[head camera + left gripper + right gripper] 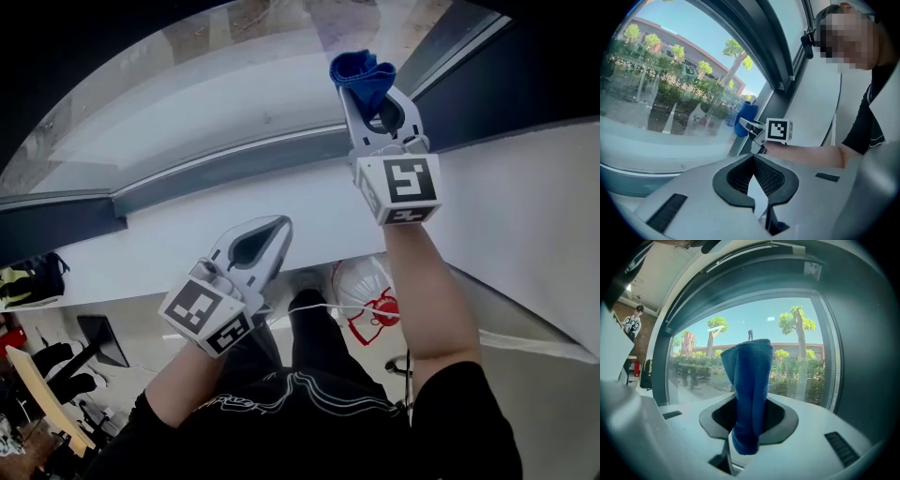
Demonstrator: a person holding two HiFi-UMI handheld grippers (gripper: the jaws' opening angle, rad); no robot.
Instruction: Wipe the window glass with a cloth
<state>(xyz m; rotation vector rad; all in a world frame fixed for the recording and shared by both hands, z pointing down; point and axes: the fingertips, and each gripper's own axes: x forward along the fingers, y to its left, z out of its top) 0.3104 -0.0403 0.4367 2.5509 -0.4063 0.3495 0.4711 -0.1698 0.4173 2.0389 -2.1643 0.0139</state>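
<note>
A blue cloth (361, 73) sticks out of my right gripper (373, 94), which is shut on it and raised close to the window glass (234, 84). In the right gripper view the folded cloth (750, 380) stands upright between the jaws, in front of the glass (797, 362). I cannot tell whether the cloth touches the pane. My left gripper (278, 226) hangs lower and to the left, over the white sill, shut with nothing in it. From the left gripper view its tips (752, 158) meet, and the cloth (745, 117) shows against the glass (670, 98) beyond them.
A dark window frame (234, 164) runs under the pane, with a white sill (169, 244) below it. A dark upright frame (862, 362) bounds the pane on the right. A white bag with red print (367, 298) lies on the floor. Furniture (42, 375) stands lower left.
</note>
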